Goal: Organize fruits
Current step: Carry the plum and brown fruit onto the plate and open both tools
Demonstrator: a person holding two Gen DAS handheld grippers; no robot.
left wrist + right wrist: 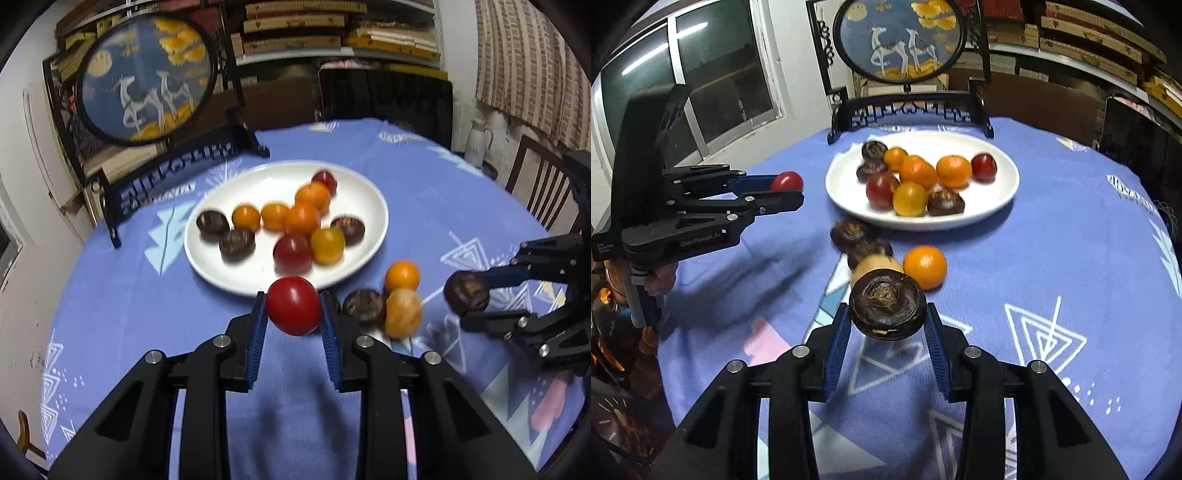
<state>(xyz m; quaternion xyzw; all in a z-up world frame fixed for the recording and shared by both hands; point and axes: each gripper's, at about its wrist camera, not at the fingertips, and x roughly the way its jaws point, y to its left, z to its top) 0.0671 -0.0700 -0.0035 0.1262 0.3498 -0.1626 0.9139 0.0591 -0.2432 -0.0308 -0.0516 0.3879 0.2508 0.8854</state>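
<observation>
With left hand-held gripper (293, 314) clenched on red tomato (293, 305) and right hand-held gripper (888, 319) grasping dark chestnut (887, 304), carry forward: white plate (229, 258) straight ahead, nearer left.

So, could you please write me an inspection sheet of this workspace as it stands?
Surface: round table under a blue patterned cloth.
Job's things: white plate holding about ten small fruits, orange, red and dark brown; more loose fruits on the cloth beside it, including an orange one.
Clutter: nothing seen.
Grippers: left gripper shut on a red tomato; right gripper shut on a dark brown fruit.
Cables: nothing seen.
Surroundings: round deer picture on a black stand, shelves, window, wooden chair.
</observation>
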